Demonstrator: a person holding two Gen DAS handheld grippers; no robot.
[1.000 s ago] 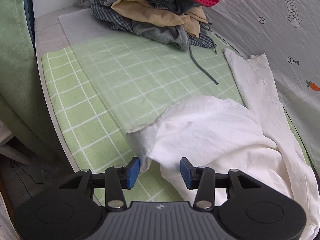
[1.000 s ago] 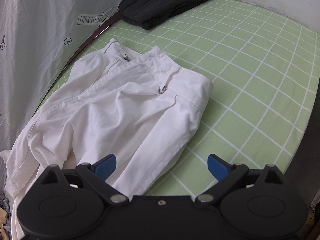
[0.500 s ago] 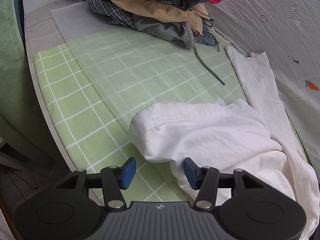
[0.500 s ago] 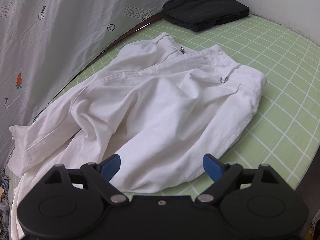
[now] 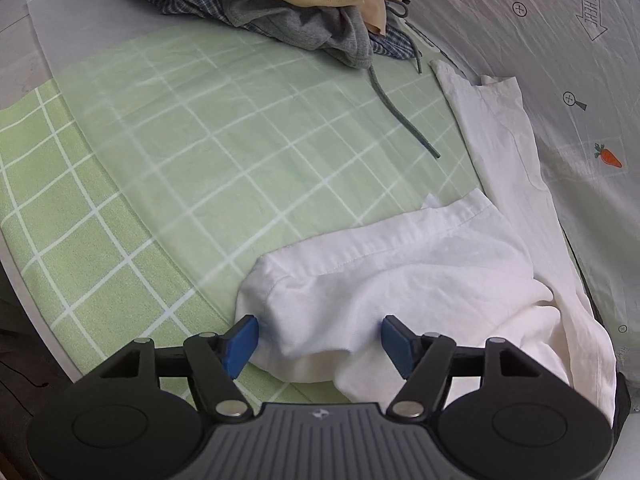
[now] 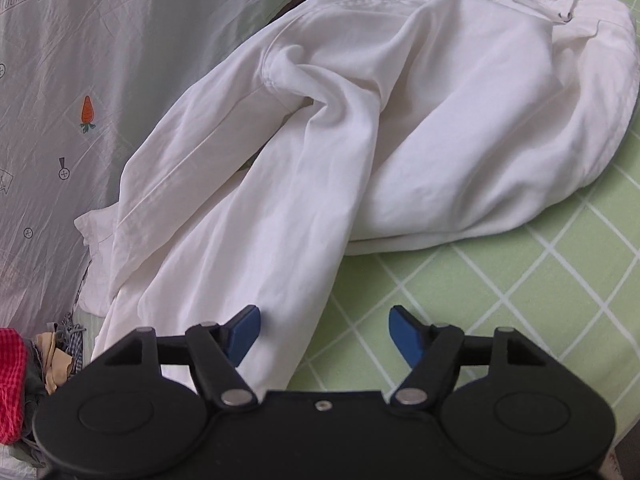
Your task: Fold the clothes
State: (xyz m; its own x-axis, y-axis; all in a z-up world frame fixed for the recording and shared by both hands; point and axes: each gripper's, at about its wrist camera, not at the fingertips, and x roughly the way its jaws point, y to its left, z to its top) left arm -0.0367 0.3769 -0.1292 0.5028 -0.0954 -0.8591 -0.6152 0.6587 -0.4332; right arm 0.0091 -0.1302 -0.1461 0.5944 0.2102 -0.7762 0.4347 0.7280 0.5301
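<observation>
Grey sheet (image 5: 560, 80) reads "LOOK HERE"; left tool (image 5: 318, 338) opening, right tool (image 6: 324, 334) closing over white trousers (image 6: 400, 120).

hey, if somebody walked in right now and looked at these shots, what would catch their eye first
Probably the crumpled white trousers sprawled across the green checked sheet, one leg hem bunched right between the left gripper as it opens. Next, the heap of unfolded clothes at the far end, and the right gripper closing over the other leg.

- A green checked cloth (image 5: 168, 184) with white grid lines covers the work surface.
- A pale grey sheet (image 6: 100, 80), printed with small carrots and arrows, hangs alongside.
- Soft, even daylight.
</observation>
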